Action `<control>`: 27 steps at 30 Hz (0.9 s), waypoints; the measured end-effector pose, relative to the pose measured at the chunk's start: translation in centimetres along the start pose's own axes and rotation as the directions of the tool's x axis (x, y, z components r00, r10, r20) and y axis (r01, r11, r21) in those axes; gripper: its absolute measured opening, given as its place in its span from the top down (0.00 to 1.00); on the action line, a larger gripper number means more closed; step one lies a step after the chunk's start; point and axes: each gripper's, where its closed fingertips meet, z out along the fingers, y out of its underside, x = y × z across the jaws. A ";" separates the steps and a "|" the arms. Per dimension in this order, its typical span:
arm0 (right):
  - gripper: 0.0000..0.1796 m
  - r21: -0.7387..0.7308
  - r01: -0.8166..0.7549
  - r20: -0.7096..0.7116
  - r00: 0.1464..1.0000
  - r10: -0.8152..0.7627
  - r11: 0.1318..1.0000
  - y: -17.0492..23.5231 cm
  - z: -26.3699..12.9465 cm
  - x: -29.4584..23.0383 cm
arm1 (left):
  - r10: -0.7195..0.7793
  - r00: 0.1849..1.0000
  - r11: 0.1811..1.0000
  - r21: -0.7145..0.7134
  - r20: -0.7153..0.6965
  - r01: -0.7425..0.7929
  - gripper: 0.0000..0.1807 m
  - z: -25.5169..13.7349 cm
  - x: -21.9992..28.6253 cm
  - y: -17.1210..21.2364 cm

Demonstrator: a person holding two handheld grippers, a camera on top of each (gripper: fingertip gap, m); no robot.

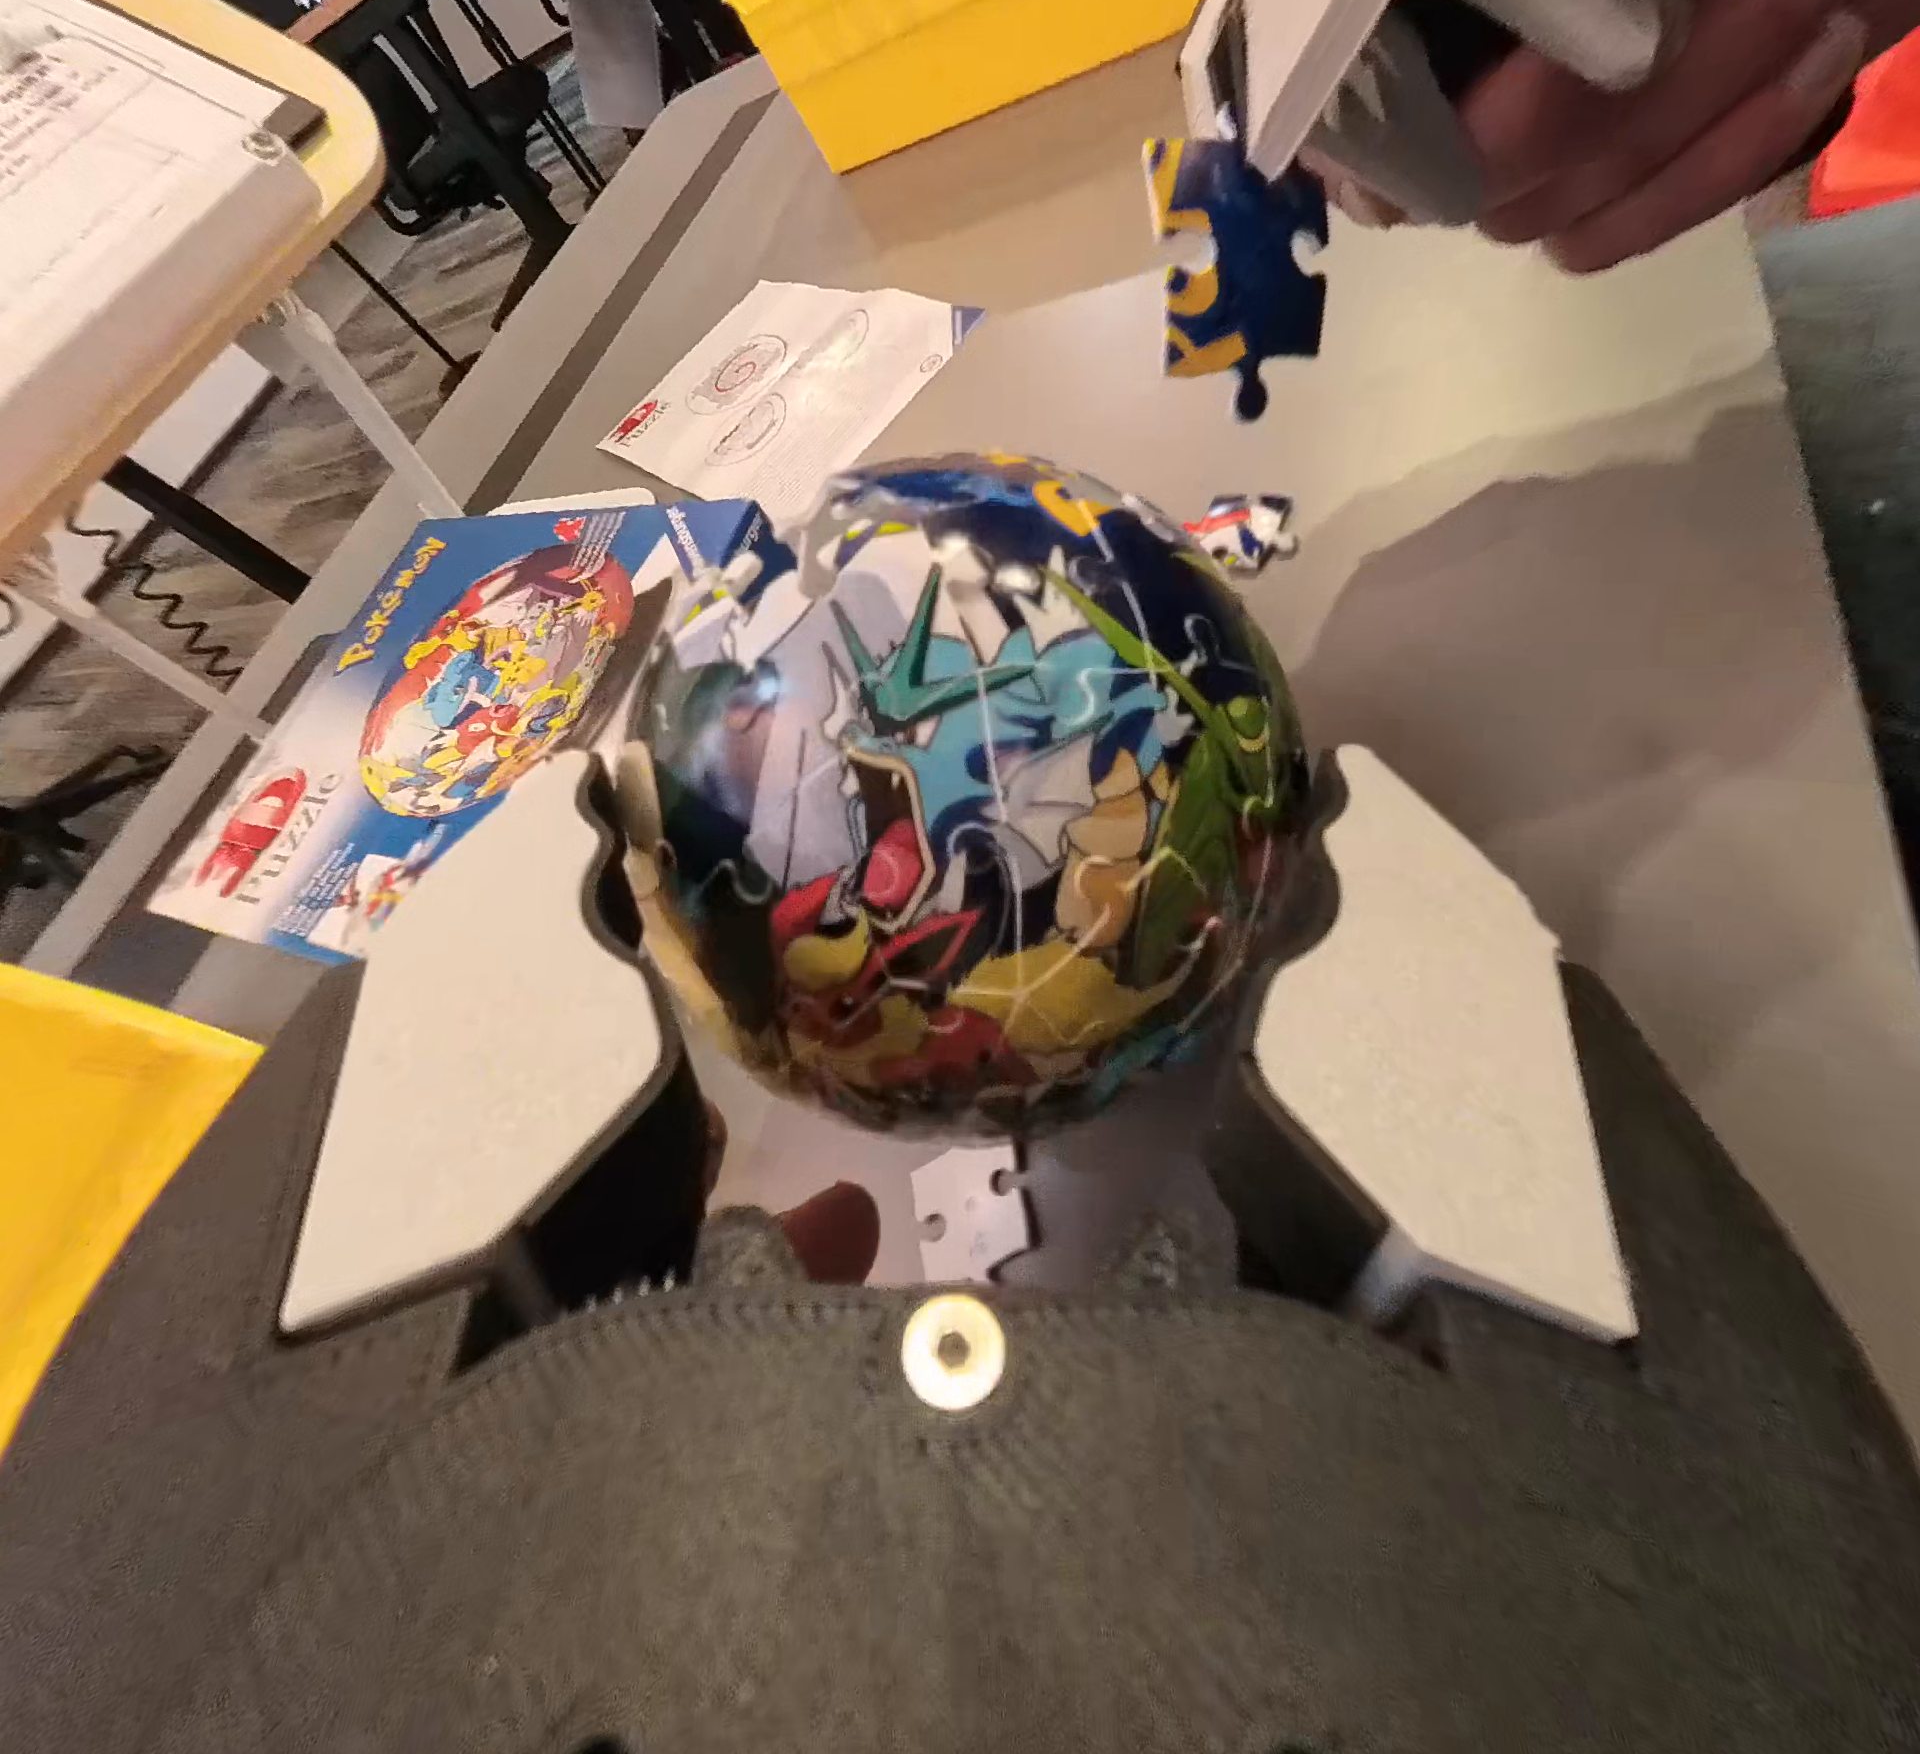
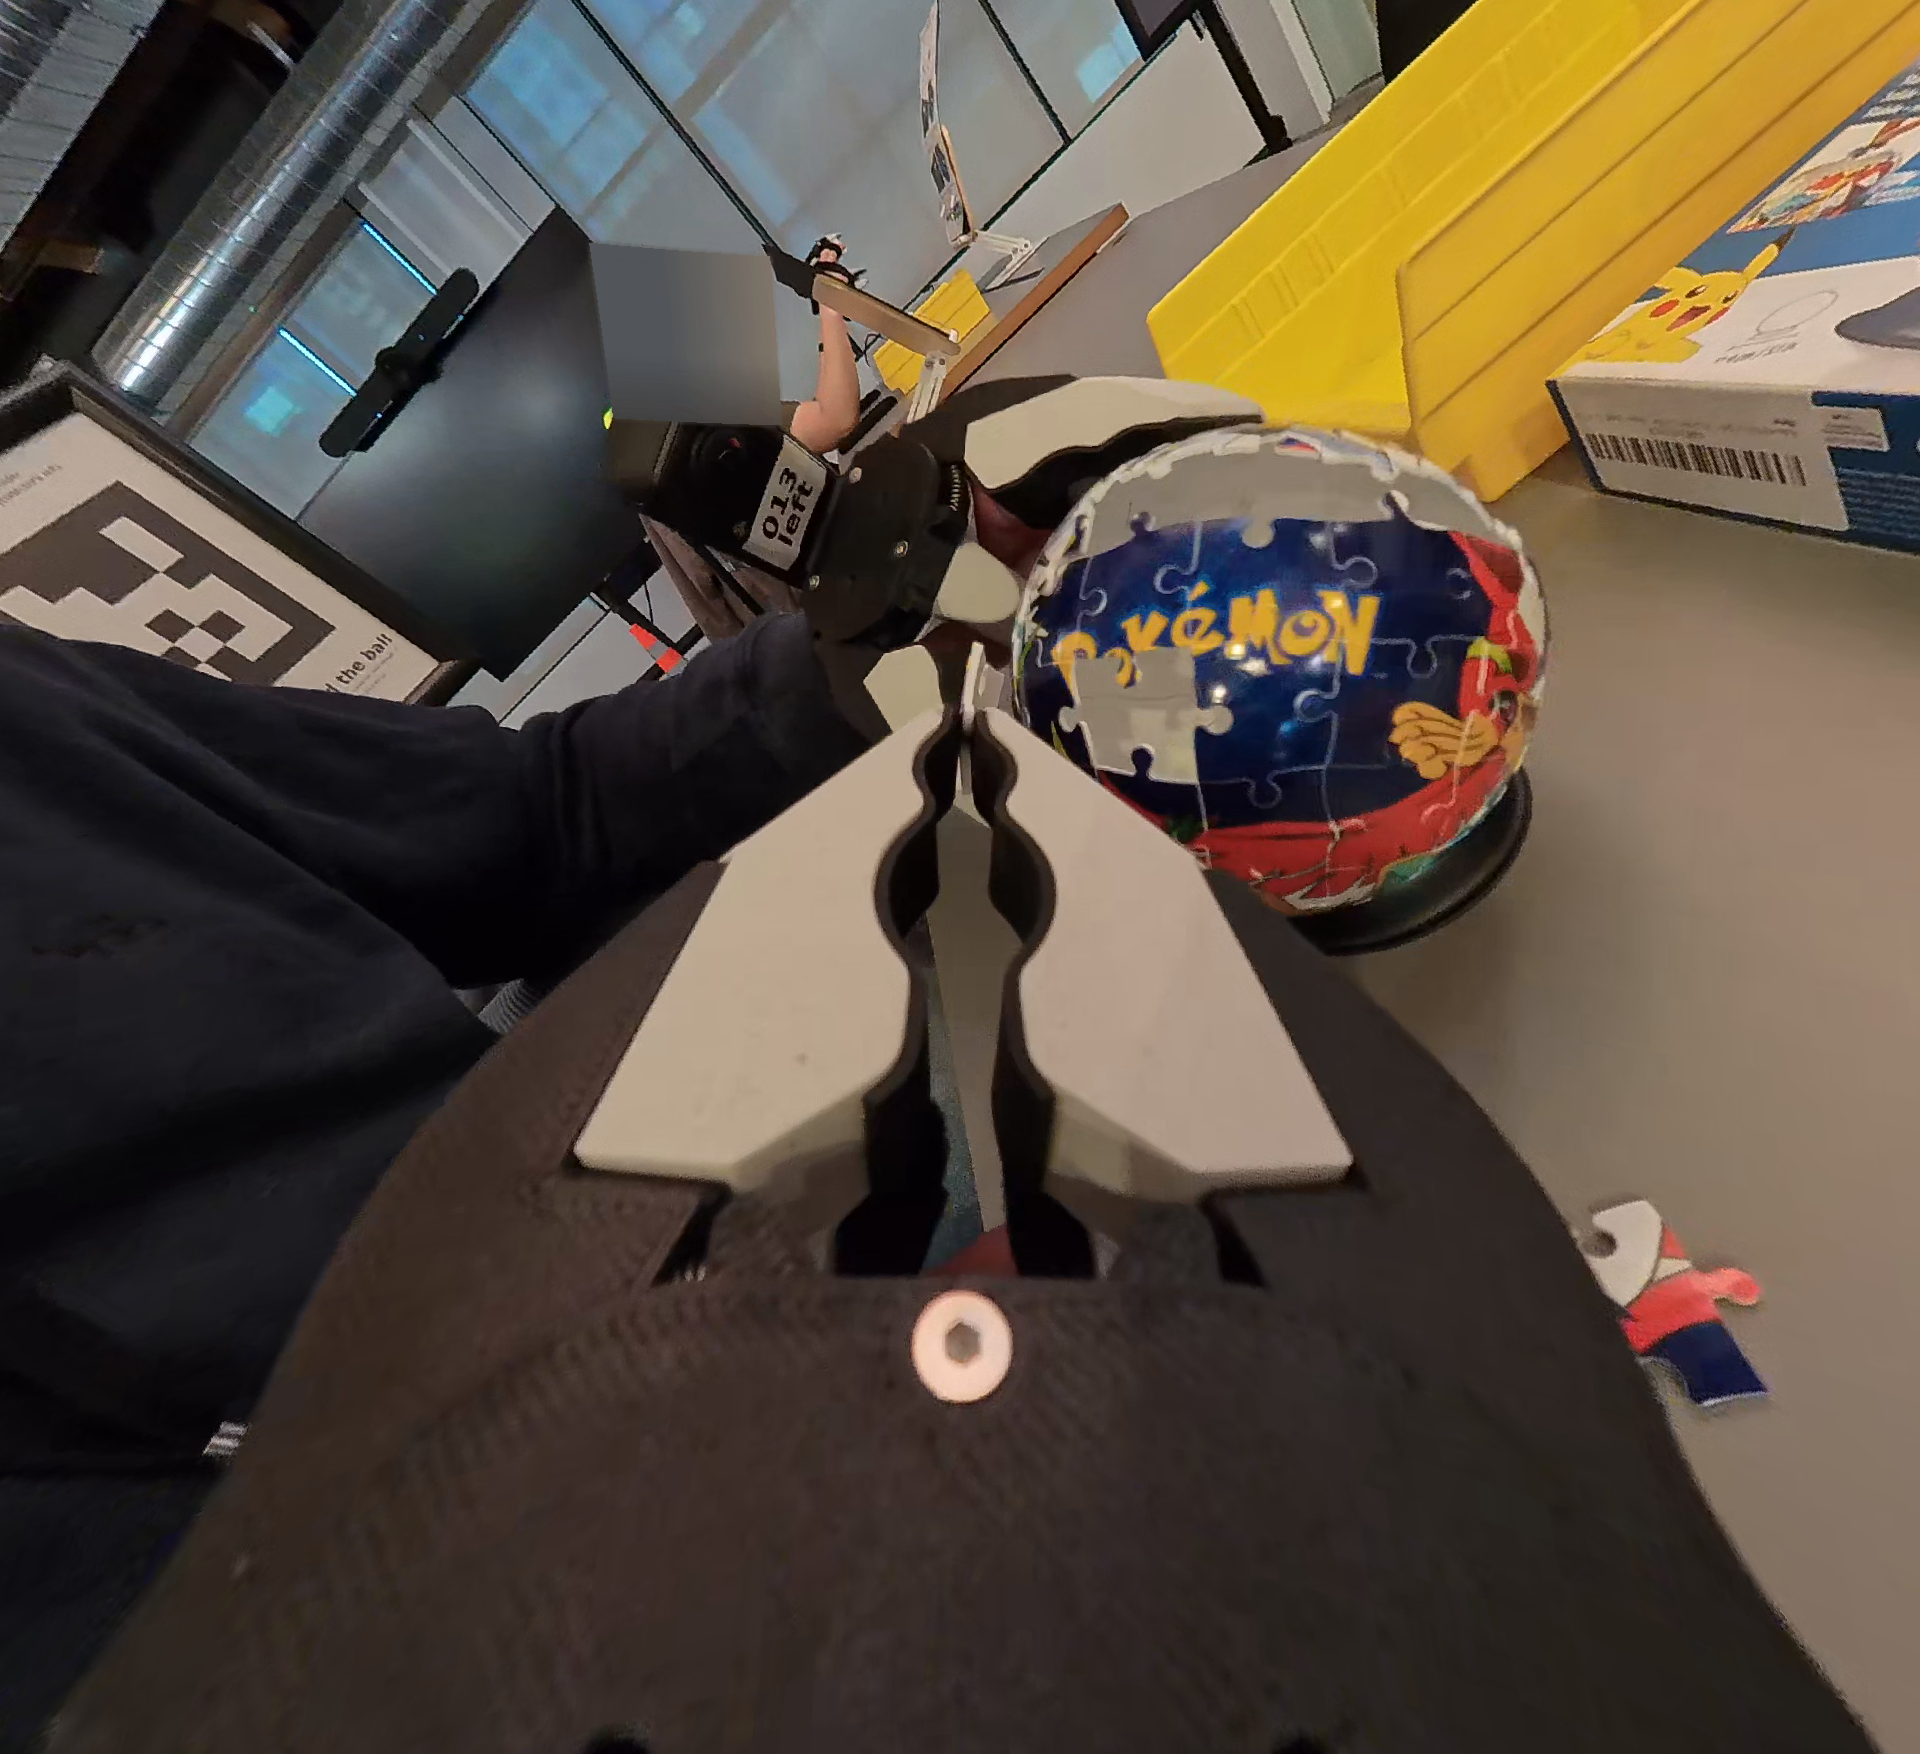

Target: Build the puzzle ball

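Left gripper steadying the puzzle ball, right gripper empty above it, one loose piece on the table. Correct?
Not quite: the right gripper is not empty. The left wrist view shows it shut on a blue and yellow puzzle piece, held up beyond the puzzle ball. The left gripper does flank the ball, and a loose piece lies on the table.

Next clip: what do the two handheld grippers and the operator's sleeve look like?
Both grippers, left gripper and right gripper, share one design: black textured bodies with a silver screw, pale grey flat-faced fingers with wavy black inner edges. The left carries a white label sticker. The sleeve is dark navy.
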 end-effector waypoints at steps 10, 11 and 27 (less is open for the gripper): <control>1.00 0.039 -0.073 0.042 0.997 0.071 0.997 -0.8 0.0 0.8 | -0.166 0.986 0.981 0.097 -0.025 0.168 0.34 -0.8 0.1 -0.3; 1.00 0.043 -0.083 0.049 0.996 0.081 0.996 -0.9 0.1 0.9 | -0.178 0.984 0.978 0.104 -0.024 0.179 0.34 -0.8 0.1 -0.3; 1.00 0.037 -0.021 0.049 0.999 0.019 0.999 -1.9 1.4 0.3 | -0.021 0.997 0.998 0.067 0.070 0.017 0.37 -2.7 -1.3 -2.9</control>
